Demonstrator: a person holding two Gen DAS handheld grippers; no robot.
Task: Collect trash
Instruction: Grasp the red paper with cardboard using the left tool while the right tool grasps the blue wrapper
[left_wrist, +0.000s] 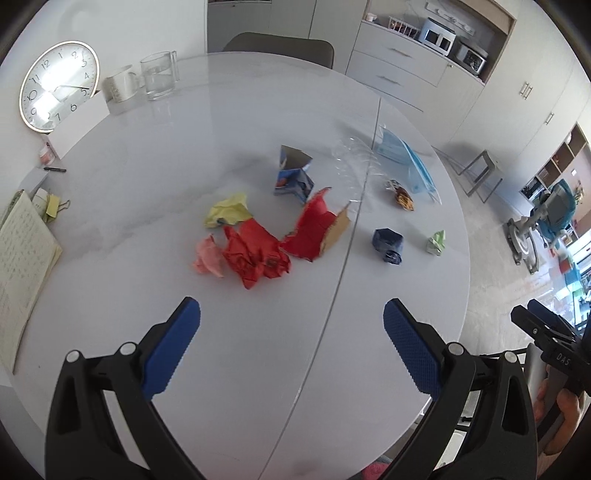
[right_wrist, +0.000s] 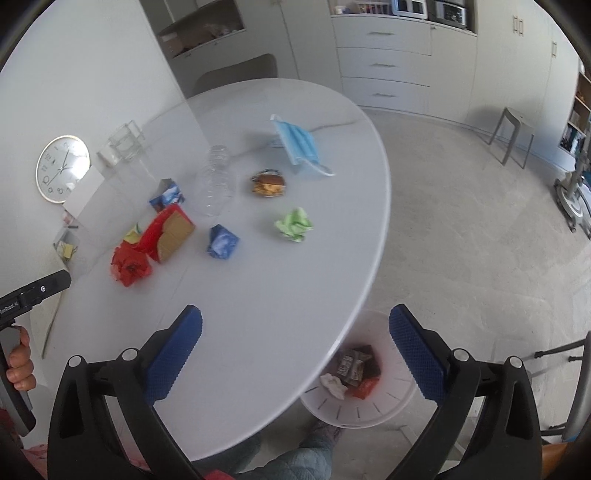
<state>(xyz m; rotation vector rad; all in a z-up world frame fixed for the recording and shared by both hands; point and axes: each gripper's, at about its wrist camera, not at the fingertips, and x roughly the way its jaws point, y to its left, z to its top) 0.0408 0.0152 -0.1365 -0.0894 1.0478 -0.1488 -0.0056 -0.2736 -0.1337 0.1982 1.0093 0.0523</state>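
Observation:
Trash lies on the white oval table (left_wrist: 258, 350): crumpled red paper (left_wrist: 255, 254), a torn red box (left_wrist: 314, 229), a pink wad (left_wrist: 208, 256), a yellow wad (left_wrist: 229, 214), a small blue carton (left_wrist: 293, 173), a dark blue wad (left_wrist: 388, 245), a green wad (left_wrist: 437, 242), a snack wrapper (left_wrist: 400, 194), a clear bottle (left_wrist: 351, 155) and a blue face mask (left_wrist: 406, 162). My left gripper (left_wrist: 291, 350) is open and empty above the table's near part. My right gripper (right_wrist: 295, 354) is open and empty over the table edge, above a white bin (right_wrist: 373, 406) holding trash.
A wall clock (left_wrist: 59, 86), a white mug (left_wrist: 120, 86), a glass pitcher (left_wrist: 159, 75), a notebook (left_wrist: 22, 266) and clips sit at the table's left. A chair (left_wrist: 280, 46) stands behind the table. A grey stool (right_wrist: 513, 134) stands on the floor.

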